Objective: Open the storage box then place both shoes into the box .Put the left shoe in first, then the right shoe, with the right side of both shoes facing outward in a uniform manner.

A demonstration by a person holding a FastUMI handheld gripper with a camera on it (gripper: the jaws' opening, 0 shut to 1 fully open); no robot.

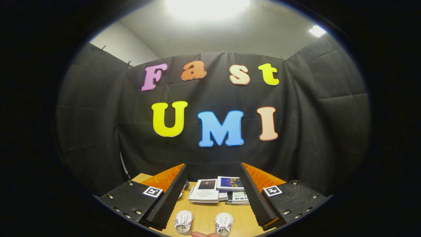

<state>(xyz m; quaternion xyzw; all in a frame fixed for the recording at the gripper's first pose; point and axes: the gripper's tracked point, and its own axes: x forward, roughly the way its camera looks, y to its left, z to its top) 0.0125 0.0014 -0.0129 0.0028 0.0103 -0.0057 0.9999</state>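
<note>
Tongs held above the counter, fingers spread wide and released, nothing between them. Two small white shoes lie on the wooden counter in the gap between the fingers, near side: left one and right one, slightly apart, toes pointing away. Beyond them, toward the far wall, a loose stack of booklets sits on the counter; a fingertip shows between the shoes.
</note>
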